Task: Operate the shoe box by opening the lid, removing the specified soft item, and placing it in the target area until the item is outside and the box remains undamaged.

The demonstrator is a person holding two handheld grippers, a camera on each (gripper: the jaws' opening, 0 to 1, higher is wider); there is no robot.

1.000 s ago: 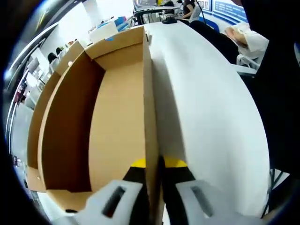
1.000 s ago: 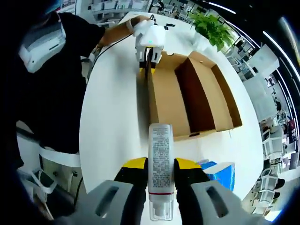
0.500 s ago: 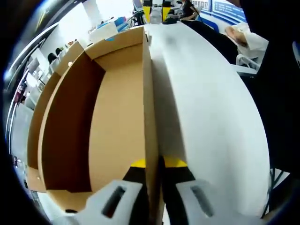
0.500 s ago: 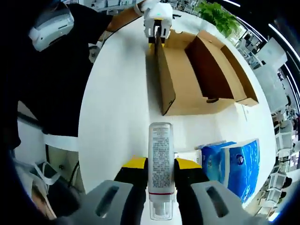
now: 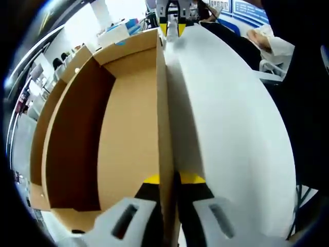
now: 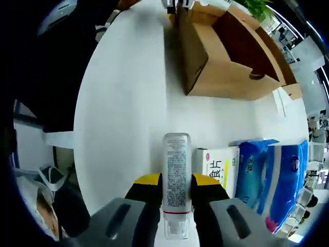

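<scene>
The left gripper pinches the open shoe box wall. The right gripper grasps the tube, outside the box; a white carton and blue packs lie beside it.

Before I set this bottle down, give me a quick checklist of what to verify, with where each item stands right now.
1. Bottle held firmly in the right claw: ok, both jaws press its sides.
2. Left claw steadying the box: ok, shut on the side wall.
3. Bottle out of the box: ok, it hangs over the white table.
4. Bare table in front of the bottle: ok, with a white carton and blue packs close on one side.
5. Box undamaged: ok as far as seen; walls stand straight.
6. Bottle's height above the table: cannot tell.
</scene>
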